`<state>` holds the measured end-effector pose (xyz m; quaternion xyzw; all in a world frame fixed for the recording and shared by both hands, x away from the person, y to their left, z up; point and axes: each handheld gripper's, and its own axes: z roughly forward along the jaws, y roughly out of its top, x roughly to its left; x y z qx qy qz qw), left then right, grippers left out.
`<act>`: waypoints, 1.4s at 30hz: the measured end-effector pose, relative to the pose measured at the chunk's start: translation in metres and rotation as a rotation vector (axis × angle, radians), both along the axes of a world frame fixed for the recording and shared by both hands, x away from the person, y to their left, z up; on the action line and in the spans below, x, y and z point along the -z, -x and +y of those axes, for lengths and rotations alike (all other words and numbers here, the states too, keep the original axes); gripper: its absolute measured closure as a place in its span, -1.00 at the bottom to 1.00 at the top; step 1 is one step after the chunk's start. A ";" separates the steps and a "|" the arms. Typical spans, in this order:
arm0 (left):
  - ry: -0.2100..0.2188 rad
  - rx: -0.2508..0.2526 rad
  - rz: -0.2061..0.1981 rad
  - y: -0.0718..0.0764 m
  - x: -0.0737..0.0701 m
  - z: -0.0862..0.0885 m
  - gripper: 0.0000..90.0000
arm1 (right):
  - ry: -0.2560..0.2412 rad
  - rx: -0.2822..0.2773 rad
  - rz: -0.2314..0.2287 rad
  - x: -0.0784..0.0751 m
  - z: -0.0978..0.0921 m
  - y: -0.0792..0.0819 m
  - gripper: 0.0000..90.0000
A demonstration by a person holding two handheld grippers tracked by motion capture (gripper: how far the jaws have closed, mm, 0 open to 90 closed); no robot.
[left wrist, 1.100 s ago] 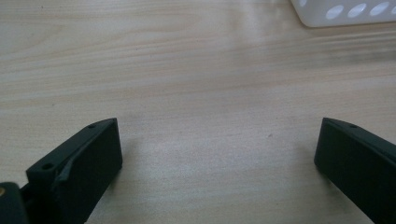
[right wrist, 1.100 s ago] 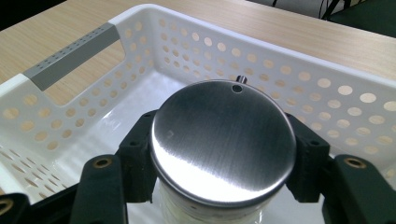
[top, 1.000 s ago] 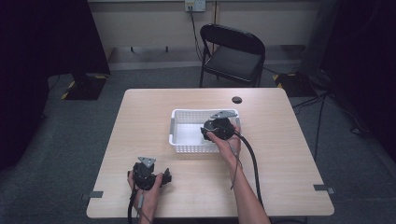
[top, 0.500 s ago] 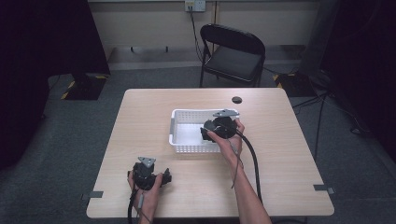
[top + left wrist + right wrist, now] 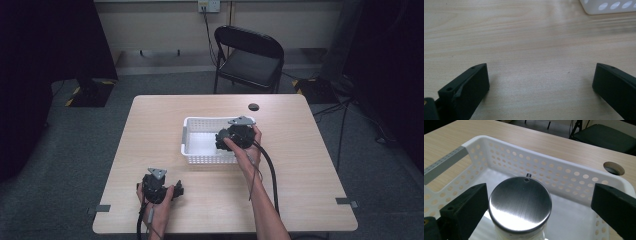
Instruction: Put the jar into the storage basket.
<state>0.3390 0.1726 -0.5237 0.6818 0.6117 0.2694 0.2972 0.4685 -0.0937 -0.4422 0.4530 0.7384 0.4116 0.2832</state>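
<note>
**Jar waited in the basket**

The jar, steel-lidded and upright, stood inside the white basket at mid-table. The right gripper hung directly over it, jaws spread wide on either side, grasping nothing. The left gripper, likewise agape and empty, rested near the table's near-left edge, well apart.

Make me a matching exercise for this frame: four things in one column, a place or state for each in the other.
Things:
1. jar
2. white basket
3. left gripper
4. folding chair

Places or states:
A. beyond the table's far edge
B. open over bare tabletop
C. mid-table, perforated walls
D. inside the basket, metal lid on

Pairs: 1-D, 2-C, 3-B, 4-A
</note>
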 end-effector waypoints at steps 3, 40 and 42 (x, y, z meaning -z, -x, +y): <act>0.000 0.000 0.000 0.000 0.000 0.000 -0.99 | -0.021 -0.009 -0.003 -0.002 -0.001 0.002 -0.98; 0.000 0.000 0.000 0.000 0.000 0.000 -1.00 | -0.145 -0.019 -0.057 -0.033 -0.031 0.048 -0.97; 0.000 0.000 0.000 0.000 0.000 0.000 -0.99 | -0.148 -0.012 -0.063 -0.034 -0.034 0.053 -0.97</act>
